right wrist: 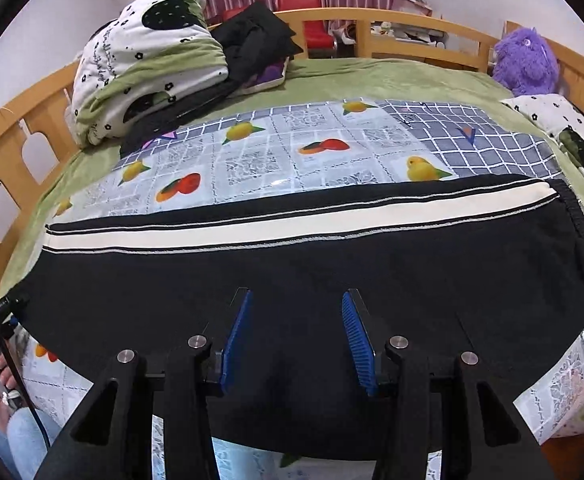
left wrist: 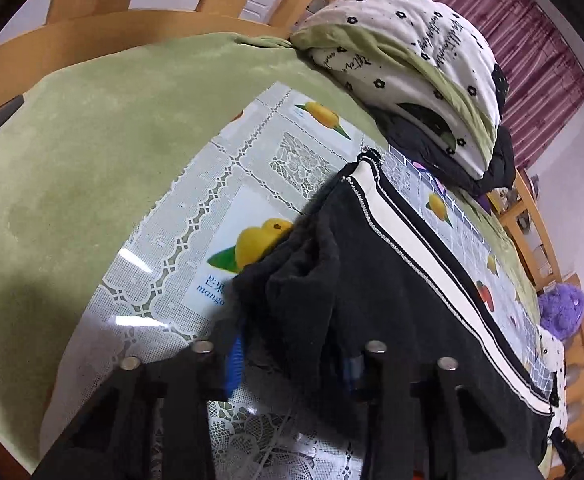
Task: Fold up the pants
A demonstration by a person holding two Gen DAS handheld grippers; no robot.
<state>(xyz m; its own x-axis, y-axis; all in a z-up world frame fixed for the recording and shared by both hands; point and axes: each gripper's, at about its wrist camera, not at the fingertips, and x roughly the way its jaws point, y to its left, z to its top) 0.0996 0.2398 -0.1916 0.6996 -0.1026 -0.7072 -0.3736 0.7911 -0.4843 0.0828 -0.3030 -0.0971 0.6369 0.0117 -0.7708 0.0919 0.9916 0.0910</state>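
Mostly fruit-print plastic sheet [right wrist: 260, 152] over green bedspread [left wrist: 72, 152]; left gripper [left wrist: 292, 364] pinching pants [right wrist: 292, 264], right gripper [right wrist: 295, 340] released

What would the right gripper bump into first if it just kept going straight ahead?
Most likely the black pants: the right gripper points down at them with open jaws and nothing between. How near it hovers is unclear.

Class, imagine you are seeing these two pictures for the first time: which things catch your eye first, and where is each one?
The black pants with a white side stripe lie stretched across the fruit-print cloth on the bed. The left gripper has bunched pant fabric between its fingers, while the right gripper hangs open above the pants. A purple plush toy sits at the far right corner, and a folded quilt lies at the far left.
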